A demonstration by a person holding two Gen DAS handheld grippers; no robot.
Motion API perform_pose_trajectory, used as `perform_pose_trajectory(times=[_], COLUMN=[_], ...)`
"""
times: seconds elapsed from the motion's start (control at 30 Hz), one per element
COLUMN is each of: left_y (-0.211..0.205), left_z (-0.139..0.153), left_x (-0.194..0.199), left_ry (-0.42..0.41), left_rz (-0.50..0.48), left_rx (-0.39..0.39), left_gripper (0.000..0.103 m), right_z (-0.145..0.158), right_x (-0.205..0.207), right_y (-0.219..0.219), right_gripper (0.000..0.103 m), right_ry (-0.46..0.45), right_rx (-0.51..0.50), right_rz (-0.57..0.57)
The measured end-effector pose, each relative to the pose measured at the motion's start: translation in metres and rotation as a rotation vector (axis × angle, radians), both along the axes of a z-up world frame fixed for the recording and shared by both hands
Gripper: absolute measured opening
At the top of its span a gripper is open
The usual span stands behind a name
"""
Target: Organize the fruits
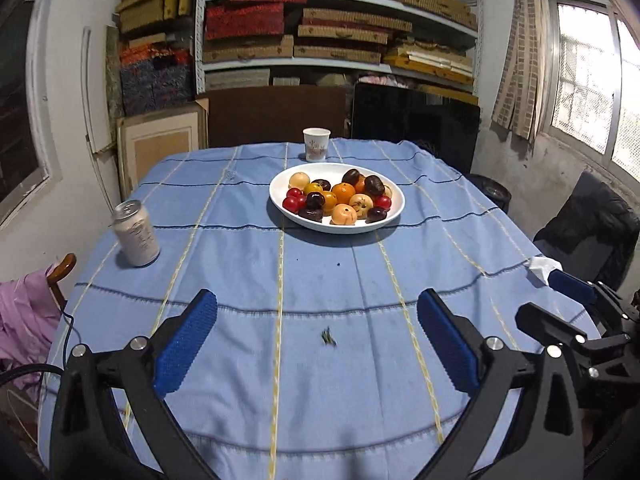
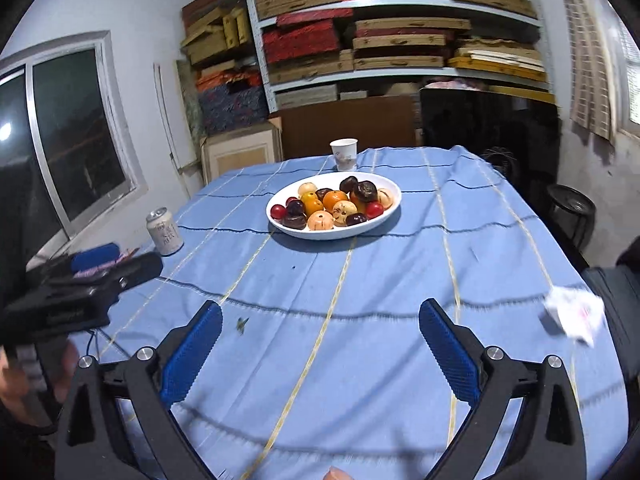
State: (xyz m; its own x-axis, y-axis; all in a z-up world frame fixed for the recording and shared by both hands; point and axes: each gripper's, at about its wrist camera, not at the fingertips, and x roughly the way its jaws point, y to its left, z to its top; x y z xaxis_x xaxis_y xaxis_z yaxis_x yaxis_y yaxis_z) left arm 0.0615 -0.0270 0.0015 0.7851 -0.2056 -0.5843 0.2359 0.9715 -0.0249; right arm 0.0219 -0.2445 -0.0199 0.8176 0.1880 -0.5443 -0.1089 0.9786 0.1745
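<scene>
A white oval plate [image 1: 394, 210] [image 2: 390, 208] sits at the far middle of the blue tablecloth. It holds several small fruits: orange ones [image 1: 344, 193] [image 2: 335, 199], red ones [image 1: 291, 204] [image 2: 277, 211], dark brown ones [image 1: 374, 185] [image 2: 364, 191] and pale peach ones [image 1: 343, 214] [image 2: 320, 220]. My left gripper [image 1: 317, 338] is open and empty, low over the near cloth. My right gripper [image 2: 320, 340] is open and empty, also near the front. Each gripper shows at the edge of the other's view, the right [image 1: 576, 300] and the left [image 2: 100, 268].
A white drink can [image 1: 136, 234] [image 2: 164, 231] stands at the left. A paper cup [image 1: 316, 144] [image 2: 345, 154] stands behind the plate. A crumpled white paper [image 1: 544, 268] [image 2: 572, 314] lies at the right edge. A small green scrap [image 1: 328, 337] [image 2: 241, 325] lies near the front. Chairs flank the table.
</scene>
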Motion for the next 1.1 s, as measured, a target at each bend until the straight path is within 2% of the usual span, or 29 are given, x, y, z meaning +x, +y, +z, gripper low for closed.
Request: perform_pose_trajectory(times=[0.1, 0.23, 0.4, 0.6, 0.73, 1.1], left_y=[0.004, 0.021, 0.031, 0.024, 0.021, 0.015], left_z=[-0.002, 0.003, 0.01, 0.013, 0.011, 0.005], left_x=[-0.031, -0.069, -0.096, -0.113, -0.117, -0.123], left_ry=[0.003, -0.019, -0.031, -0.049, -0.038, -0.045], left_rz=[0.027, 0.066, 0.098, 0.084, 0.069, 0.075], left_rx=[0.023, -0.016, -0.015, 0.024, 0.019, 0.049], left_gripper=[0.098, 0.098, 0.098, 0.098, 0.098, 0.098], right_z=[-0.001, 0.0, 0.004, 0.002, 0.005, 0.005], right_x=[-0.025, -0.058, -0.09, -0.102, -0.105, -0.107], right_y=[0.011, 0.021, 0.015, 0.003, -0.006, -0.007], right_gripper=[0.099, 0.099, 0.099, 0.099, 0.099, 0.099], right_ry=[0.017, 0.0, -0.029, -0.022, -0.029, -0.036], right_rx=[-0.063, -0.101, -0.148, -0.148, -0.134, -0.132], right_rz=[0.007, 0.066, 0.009, -0.063, -0.107, -0.11])
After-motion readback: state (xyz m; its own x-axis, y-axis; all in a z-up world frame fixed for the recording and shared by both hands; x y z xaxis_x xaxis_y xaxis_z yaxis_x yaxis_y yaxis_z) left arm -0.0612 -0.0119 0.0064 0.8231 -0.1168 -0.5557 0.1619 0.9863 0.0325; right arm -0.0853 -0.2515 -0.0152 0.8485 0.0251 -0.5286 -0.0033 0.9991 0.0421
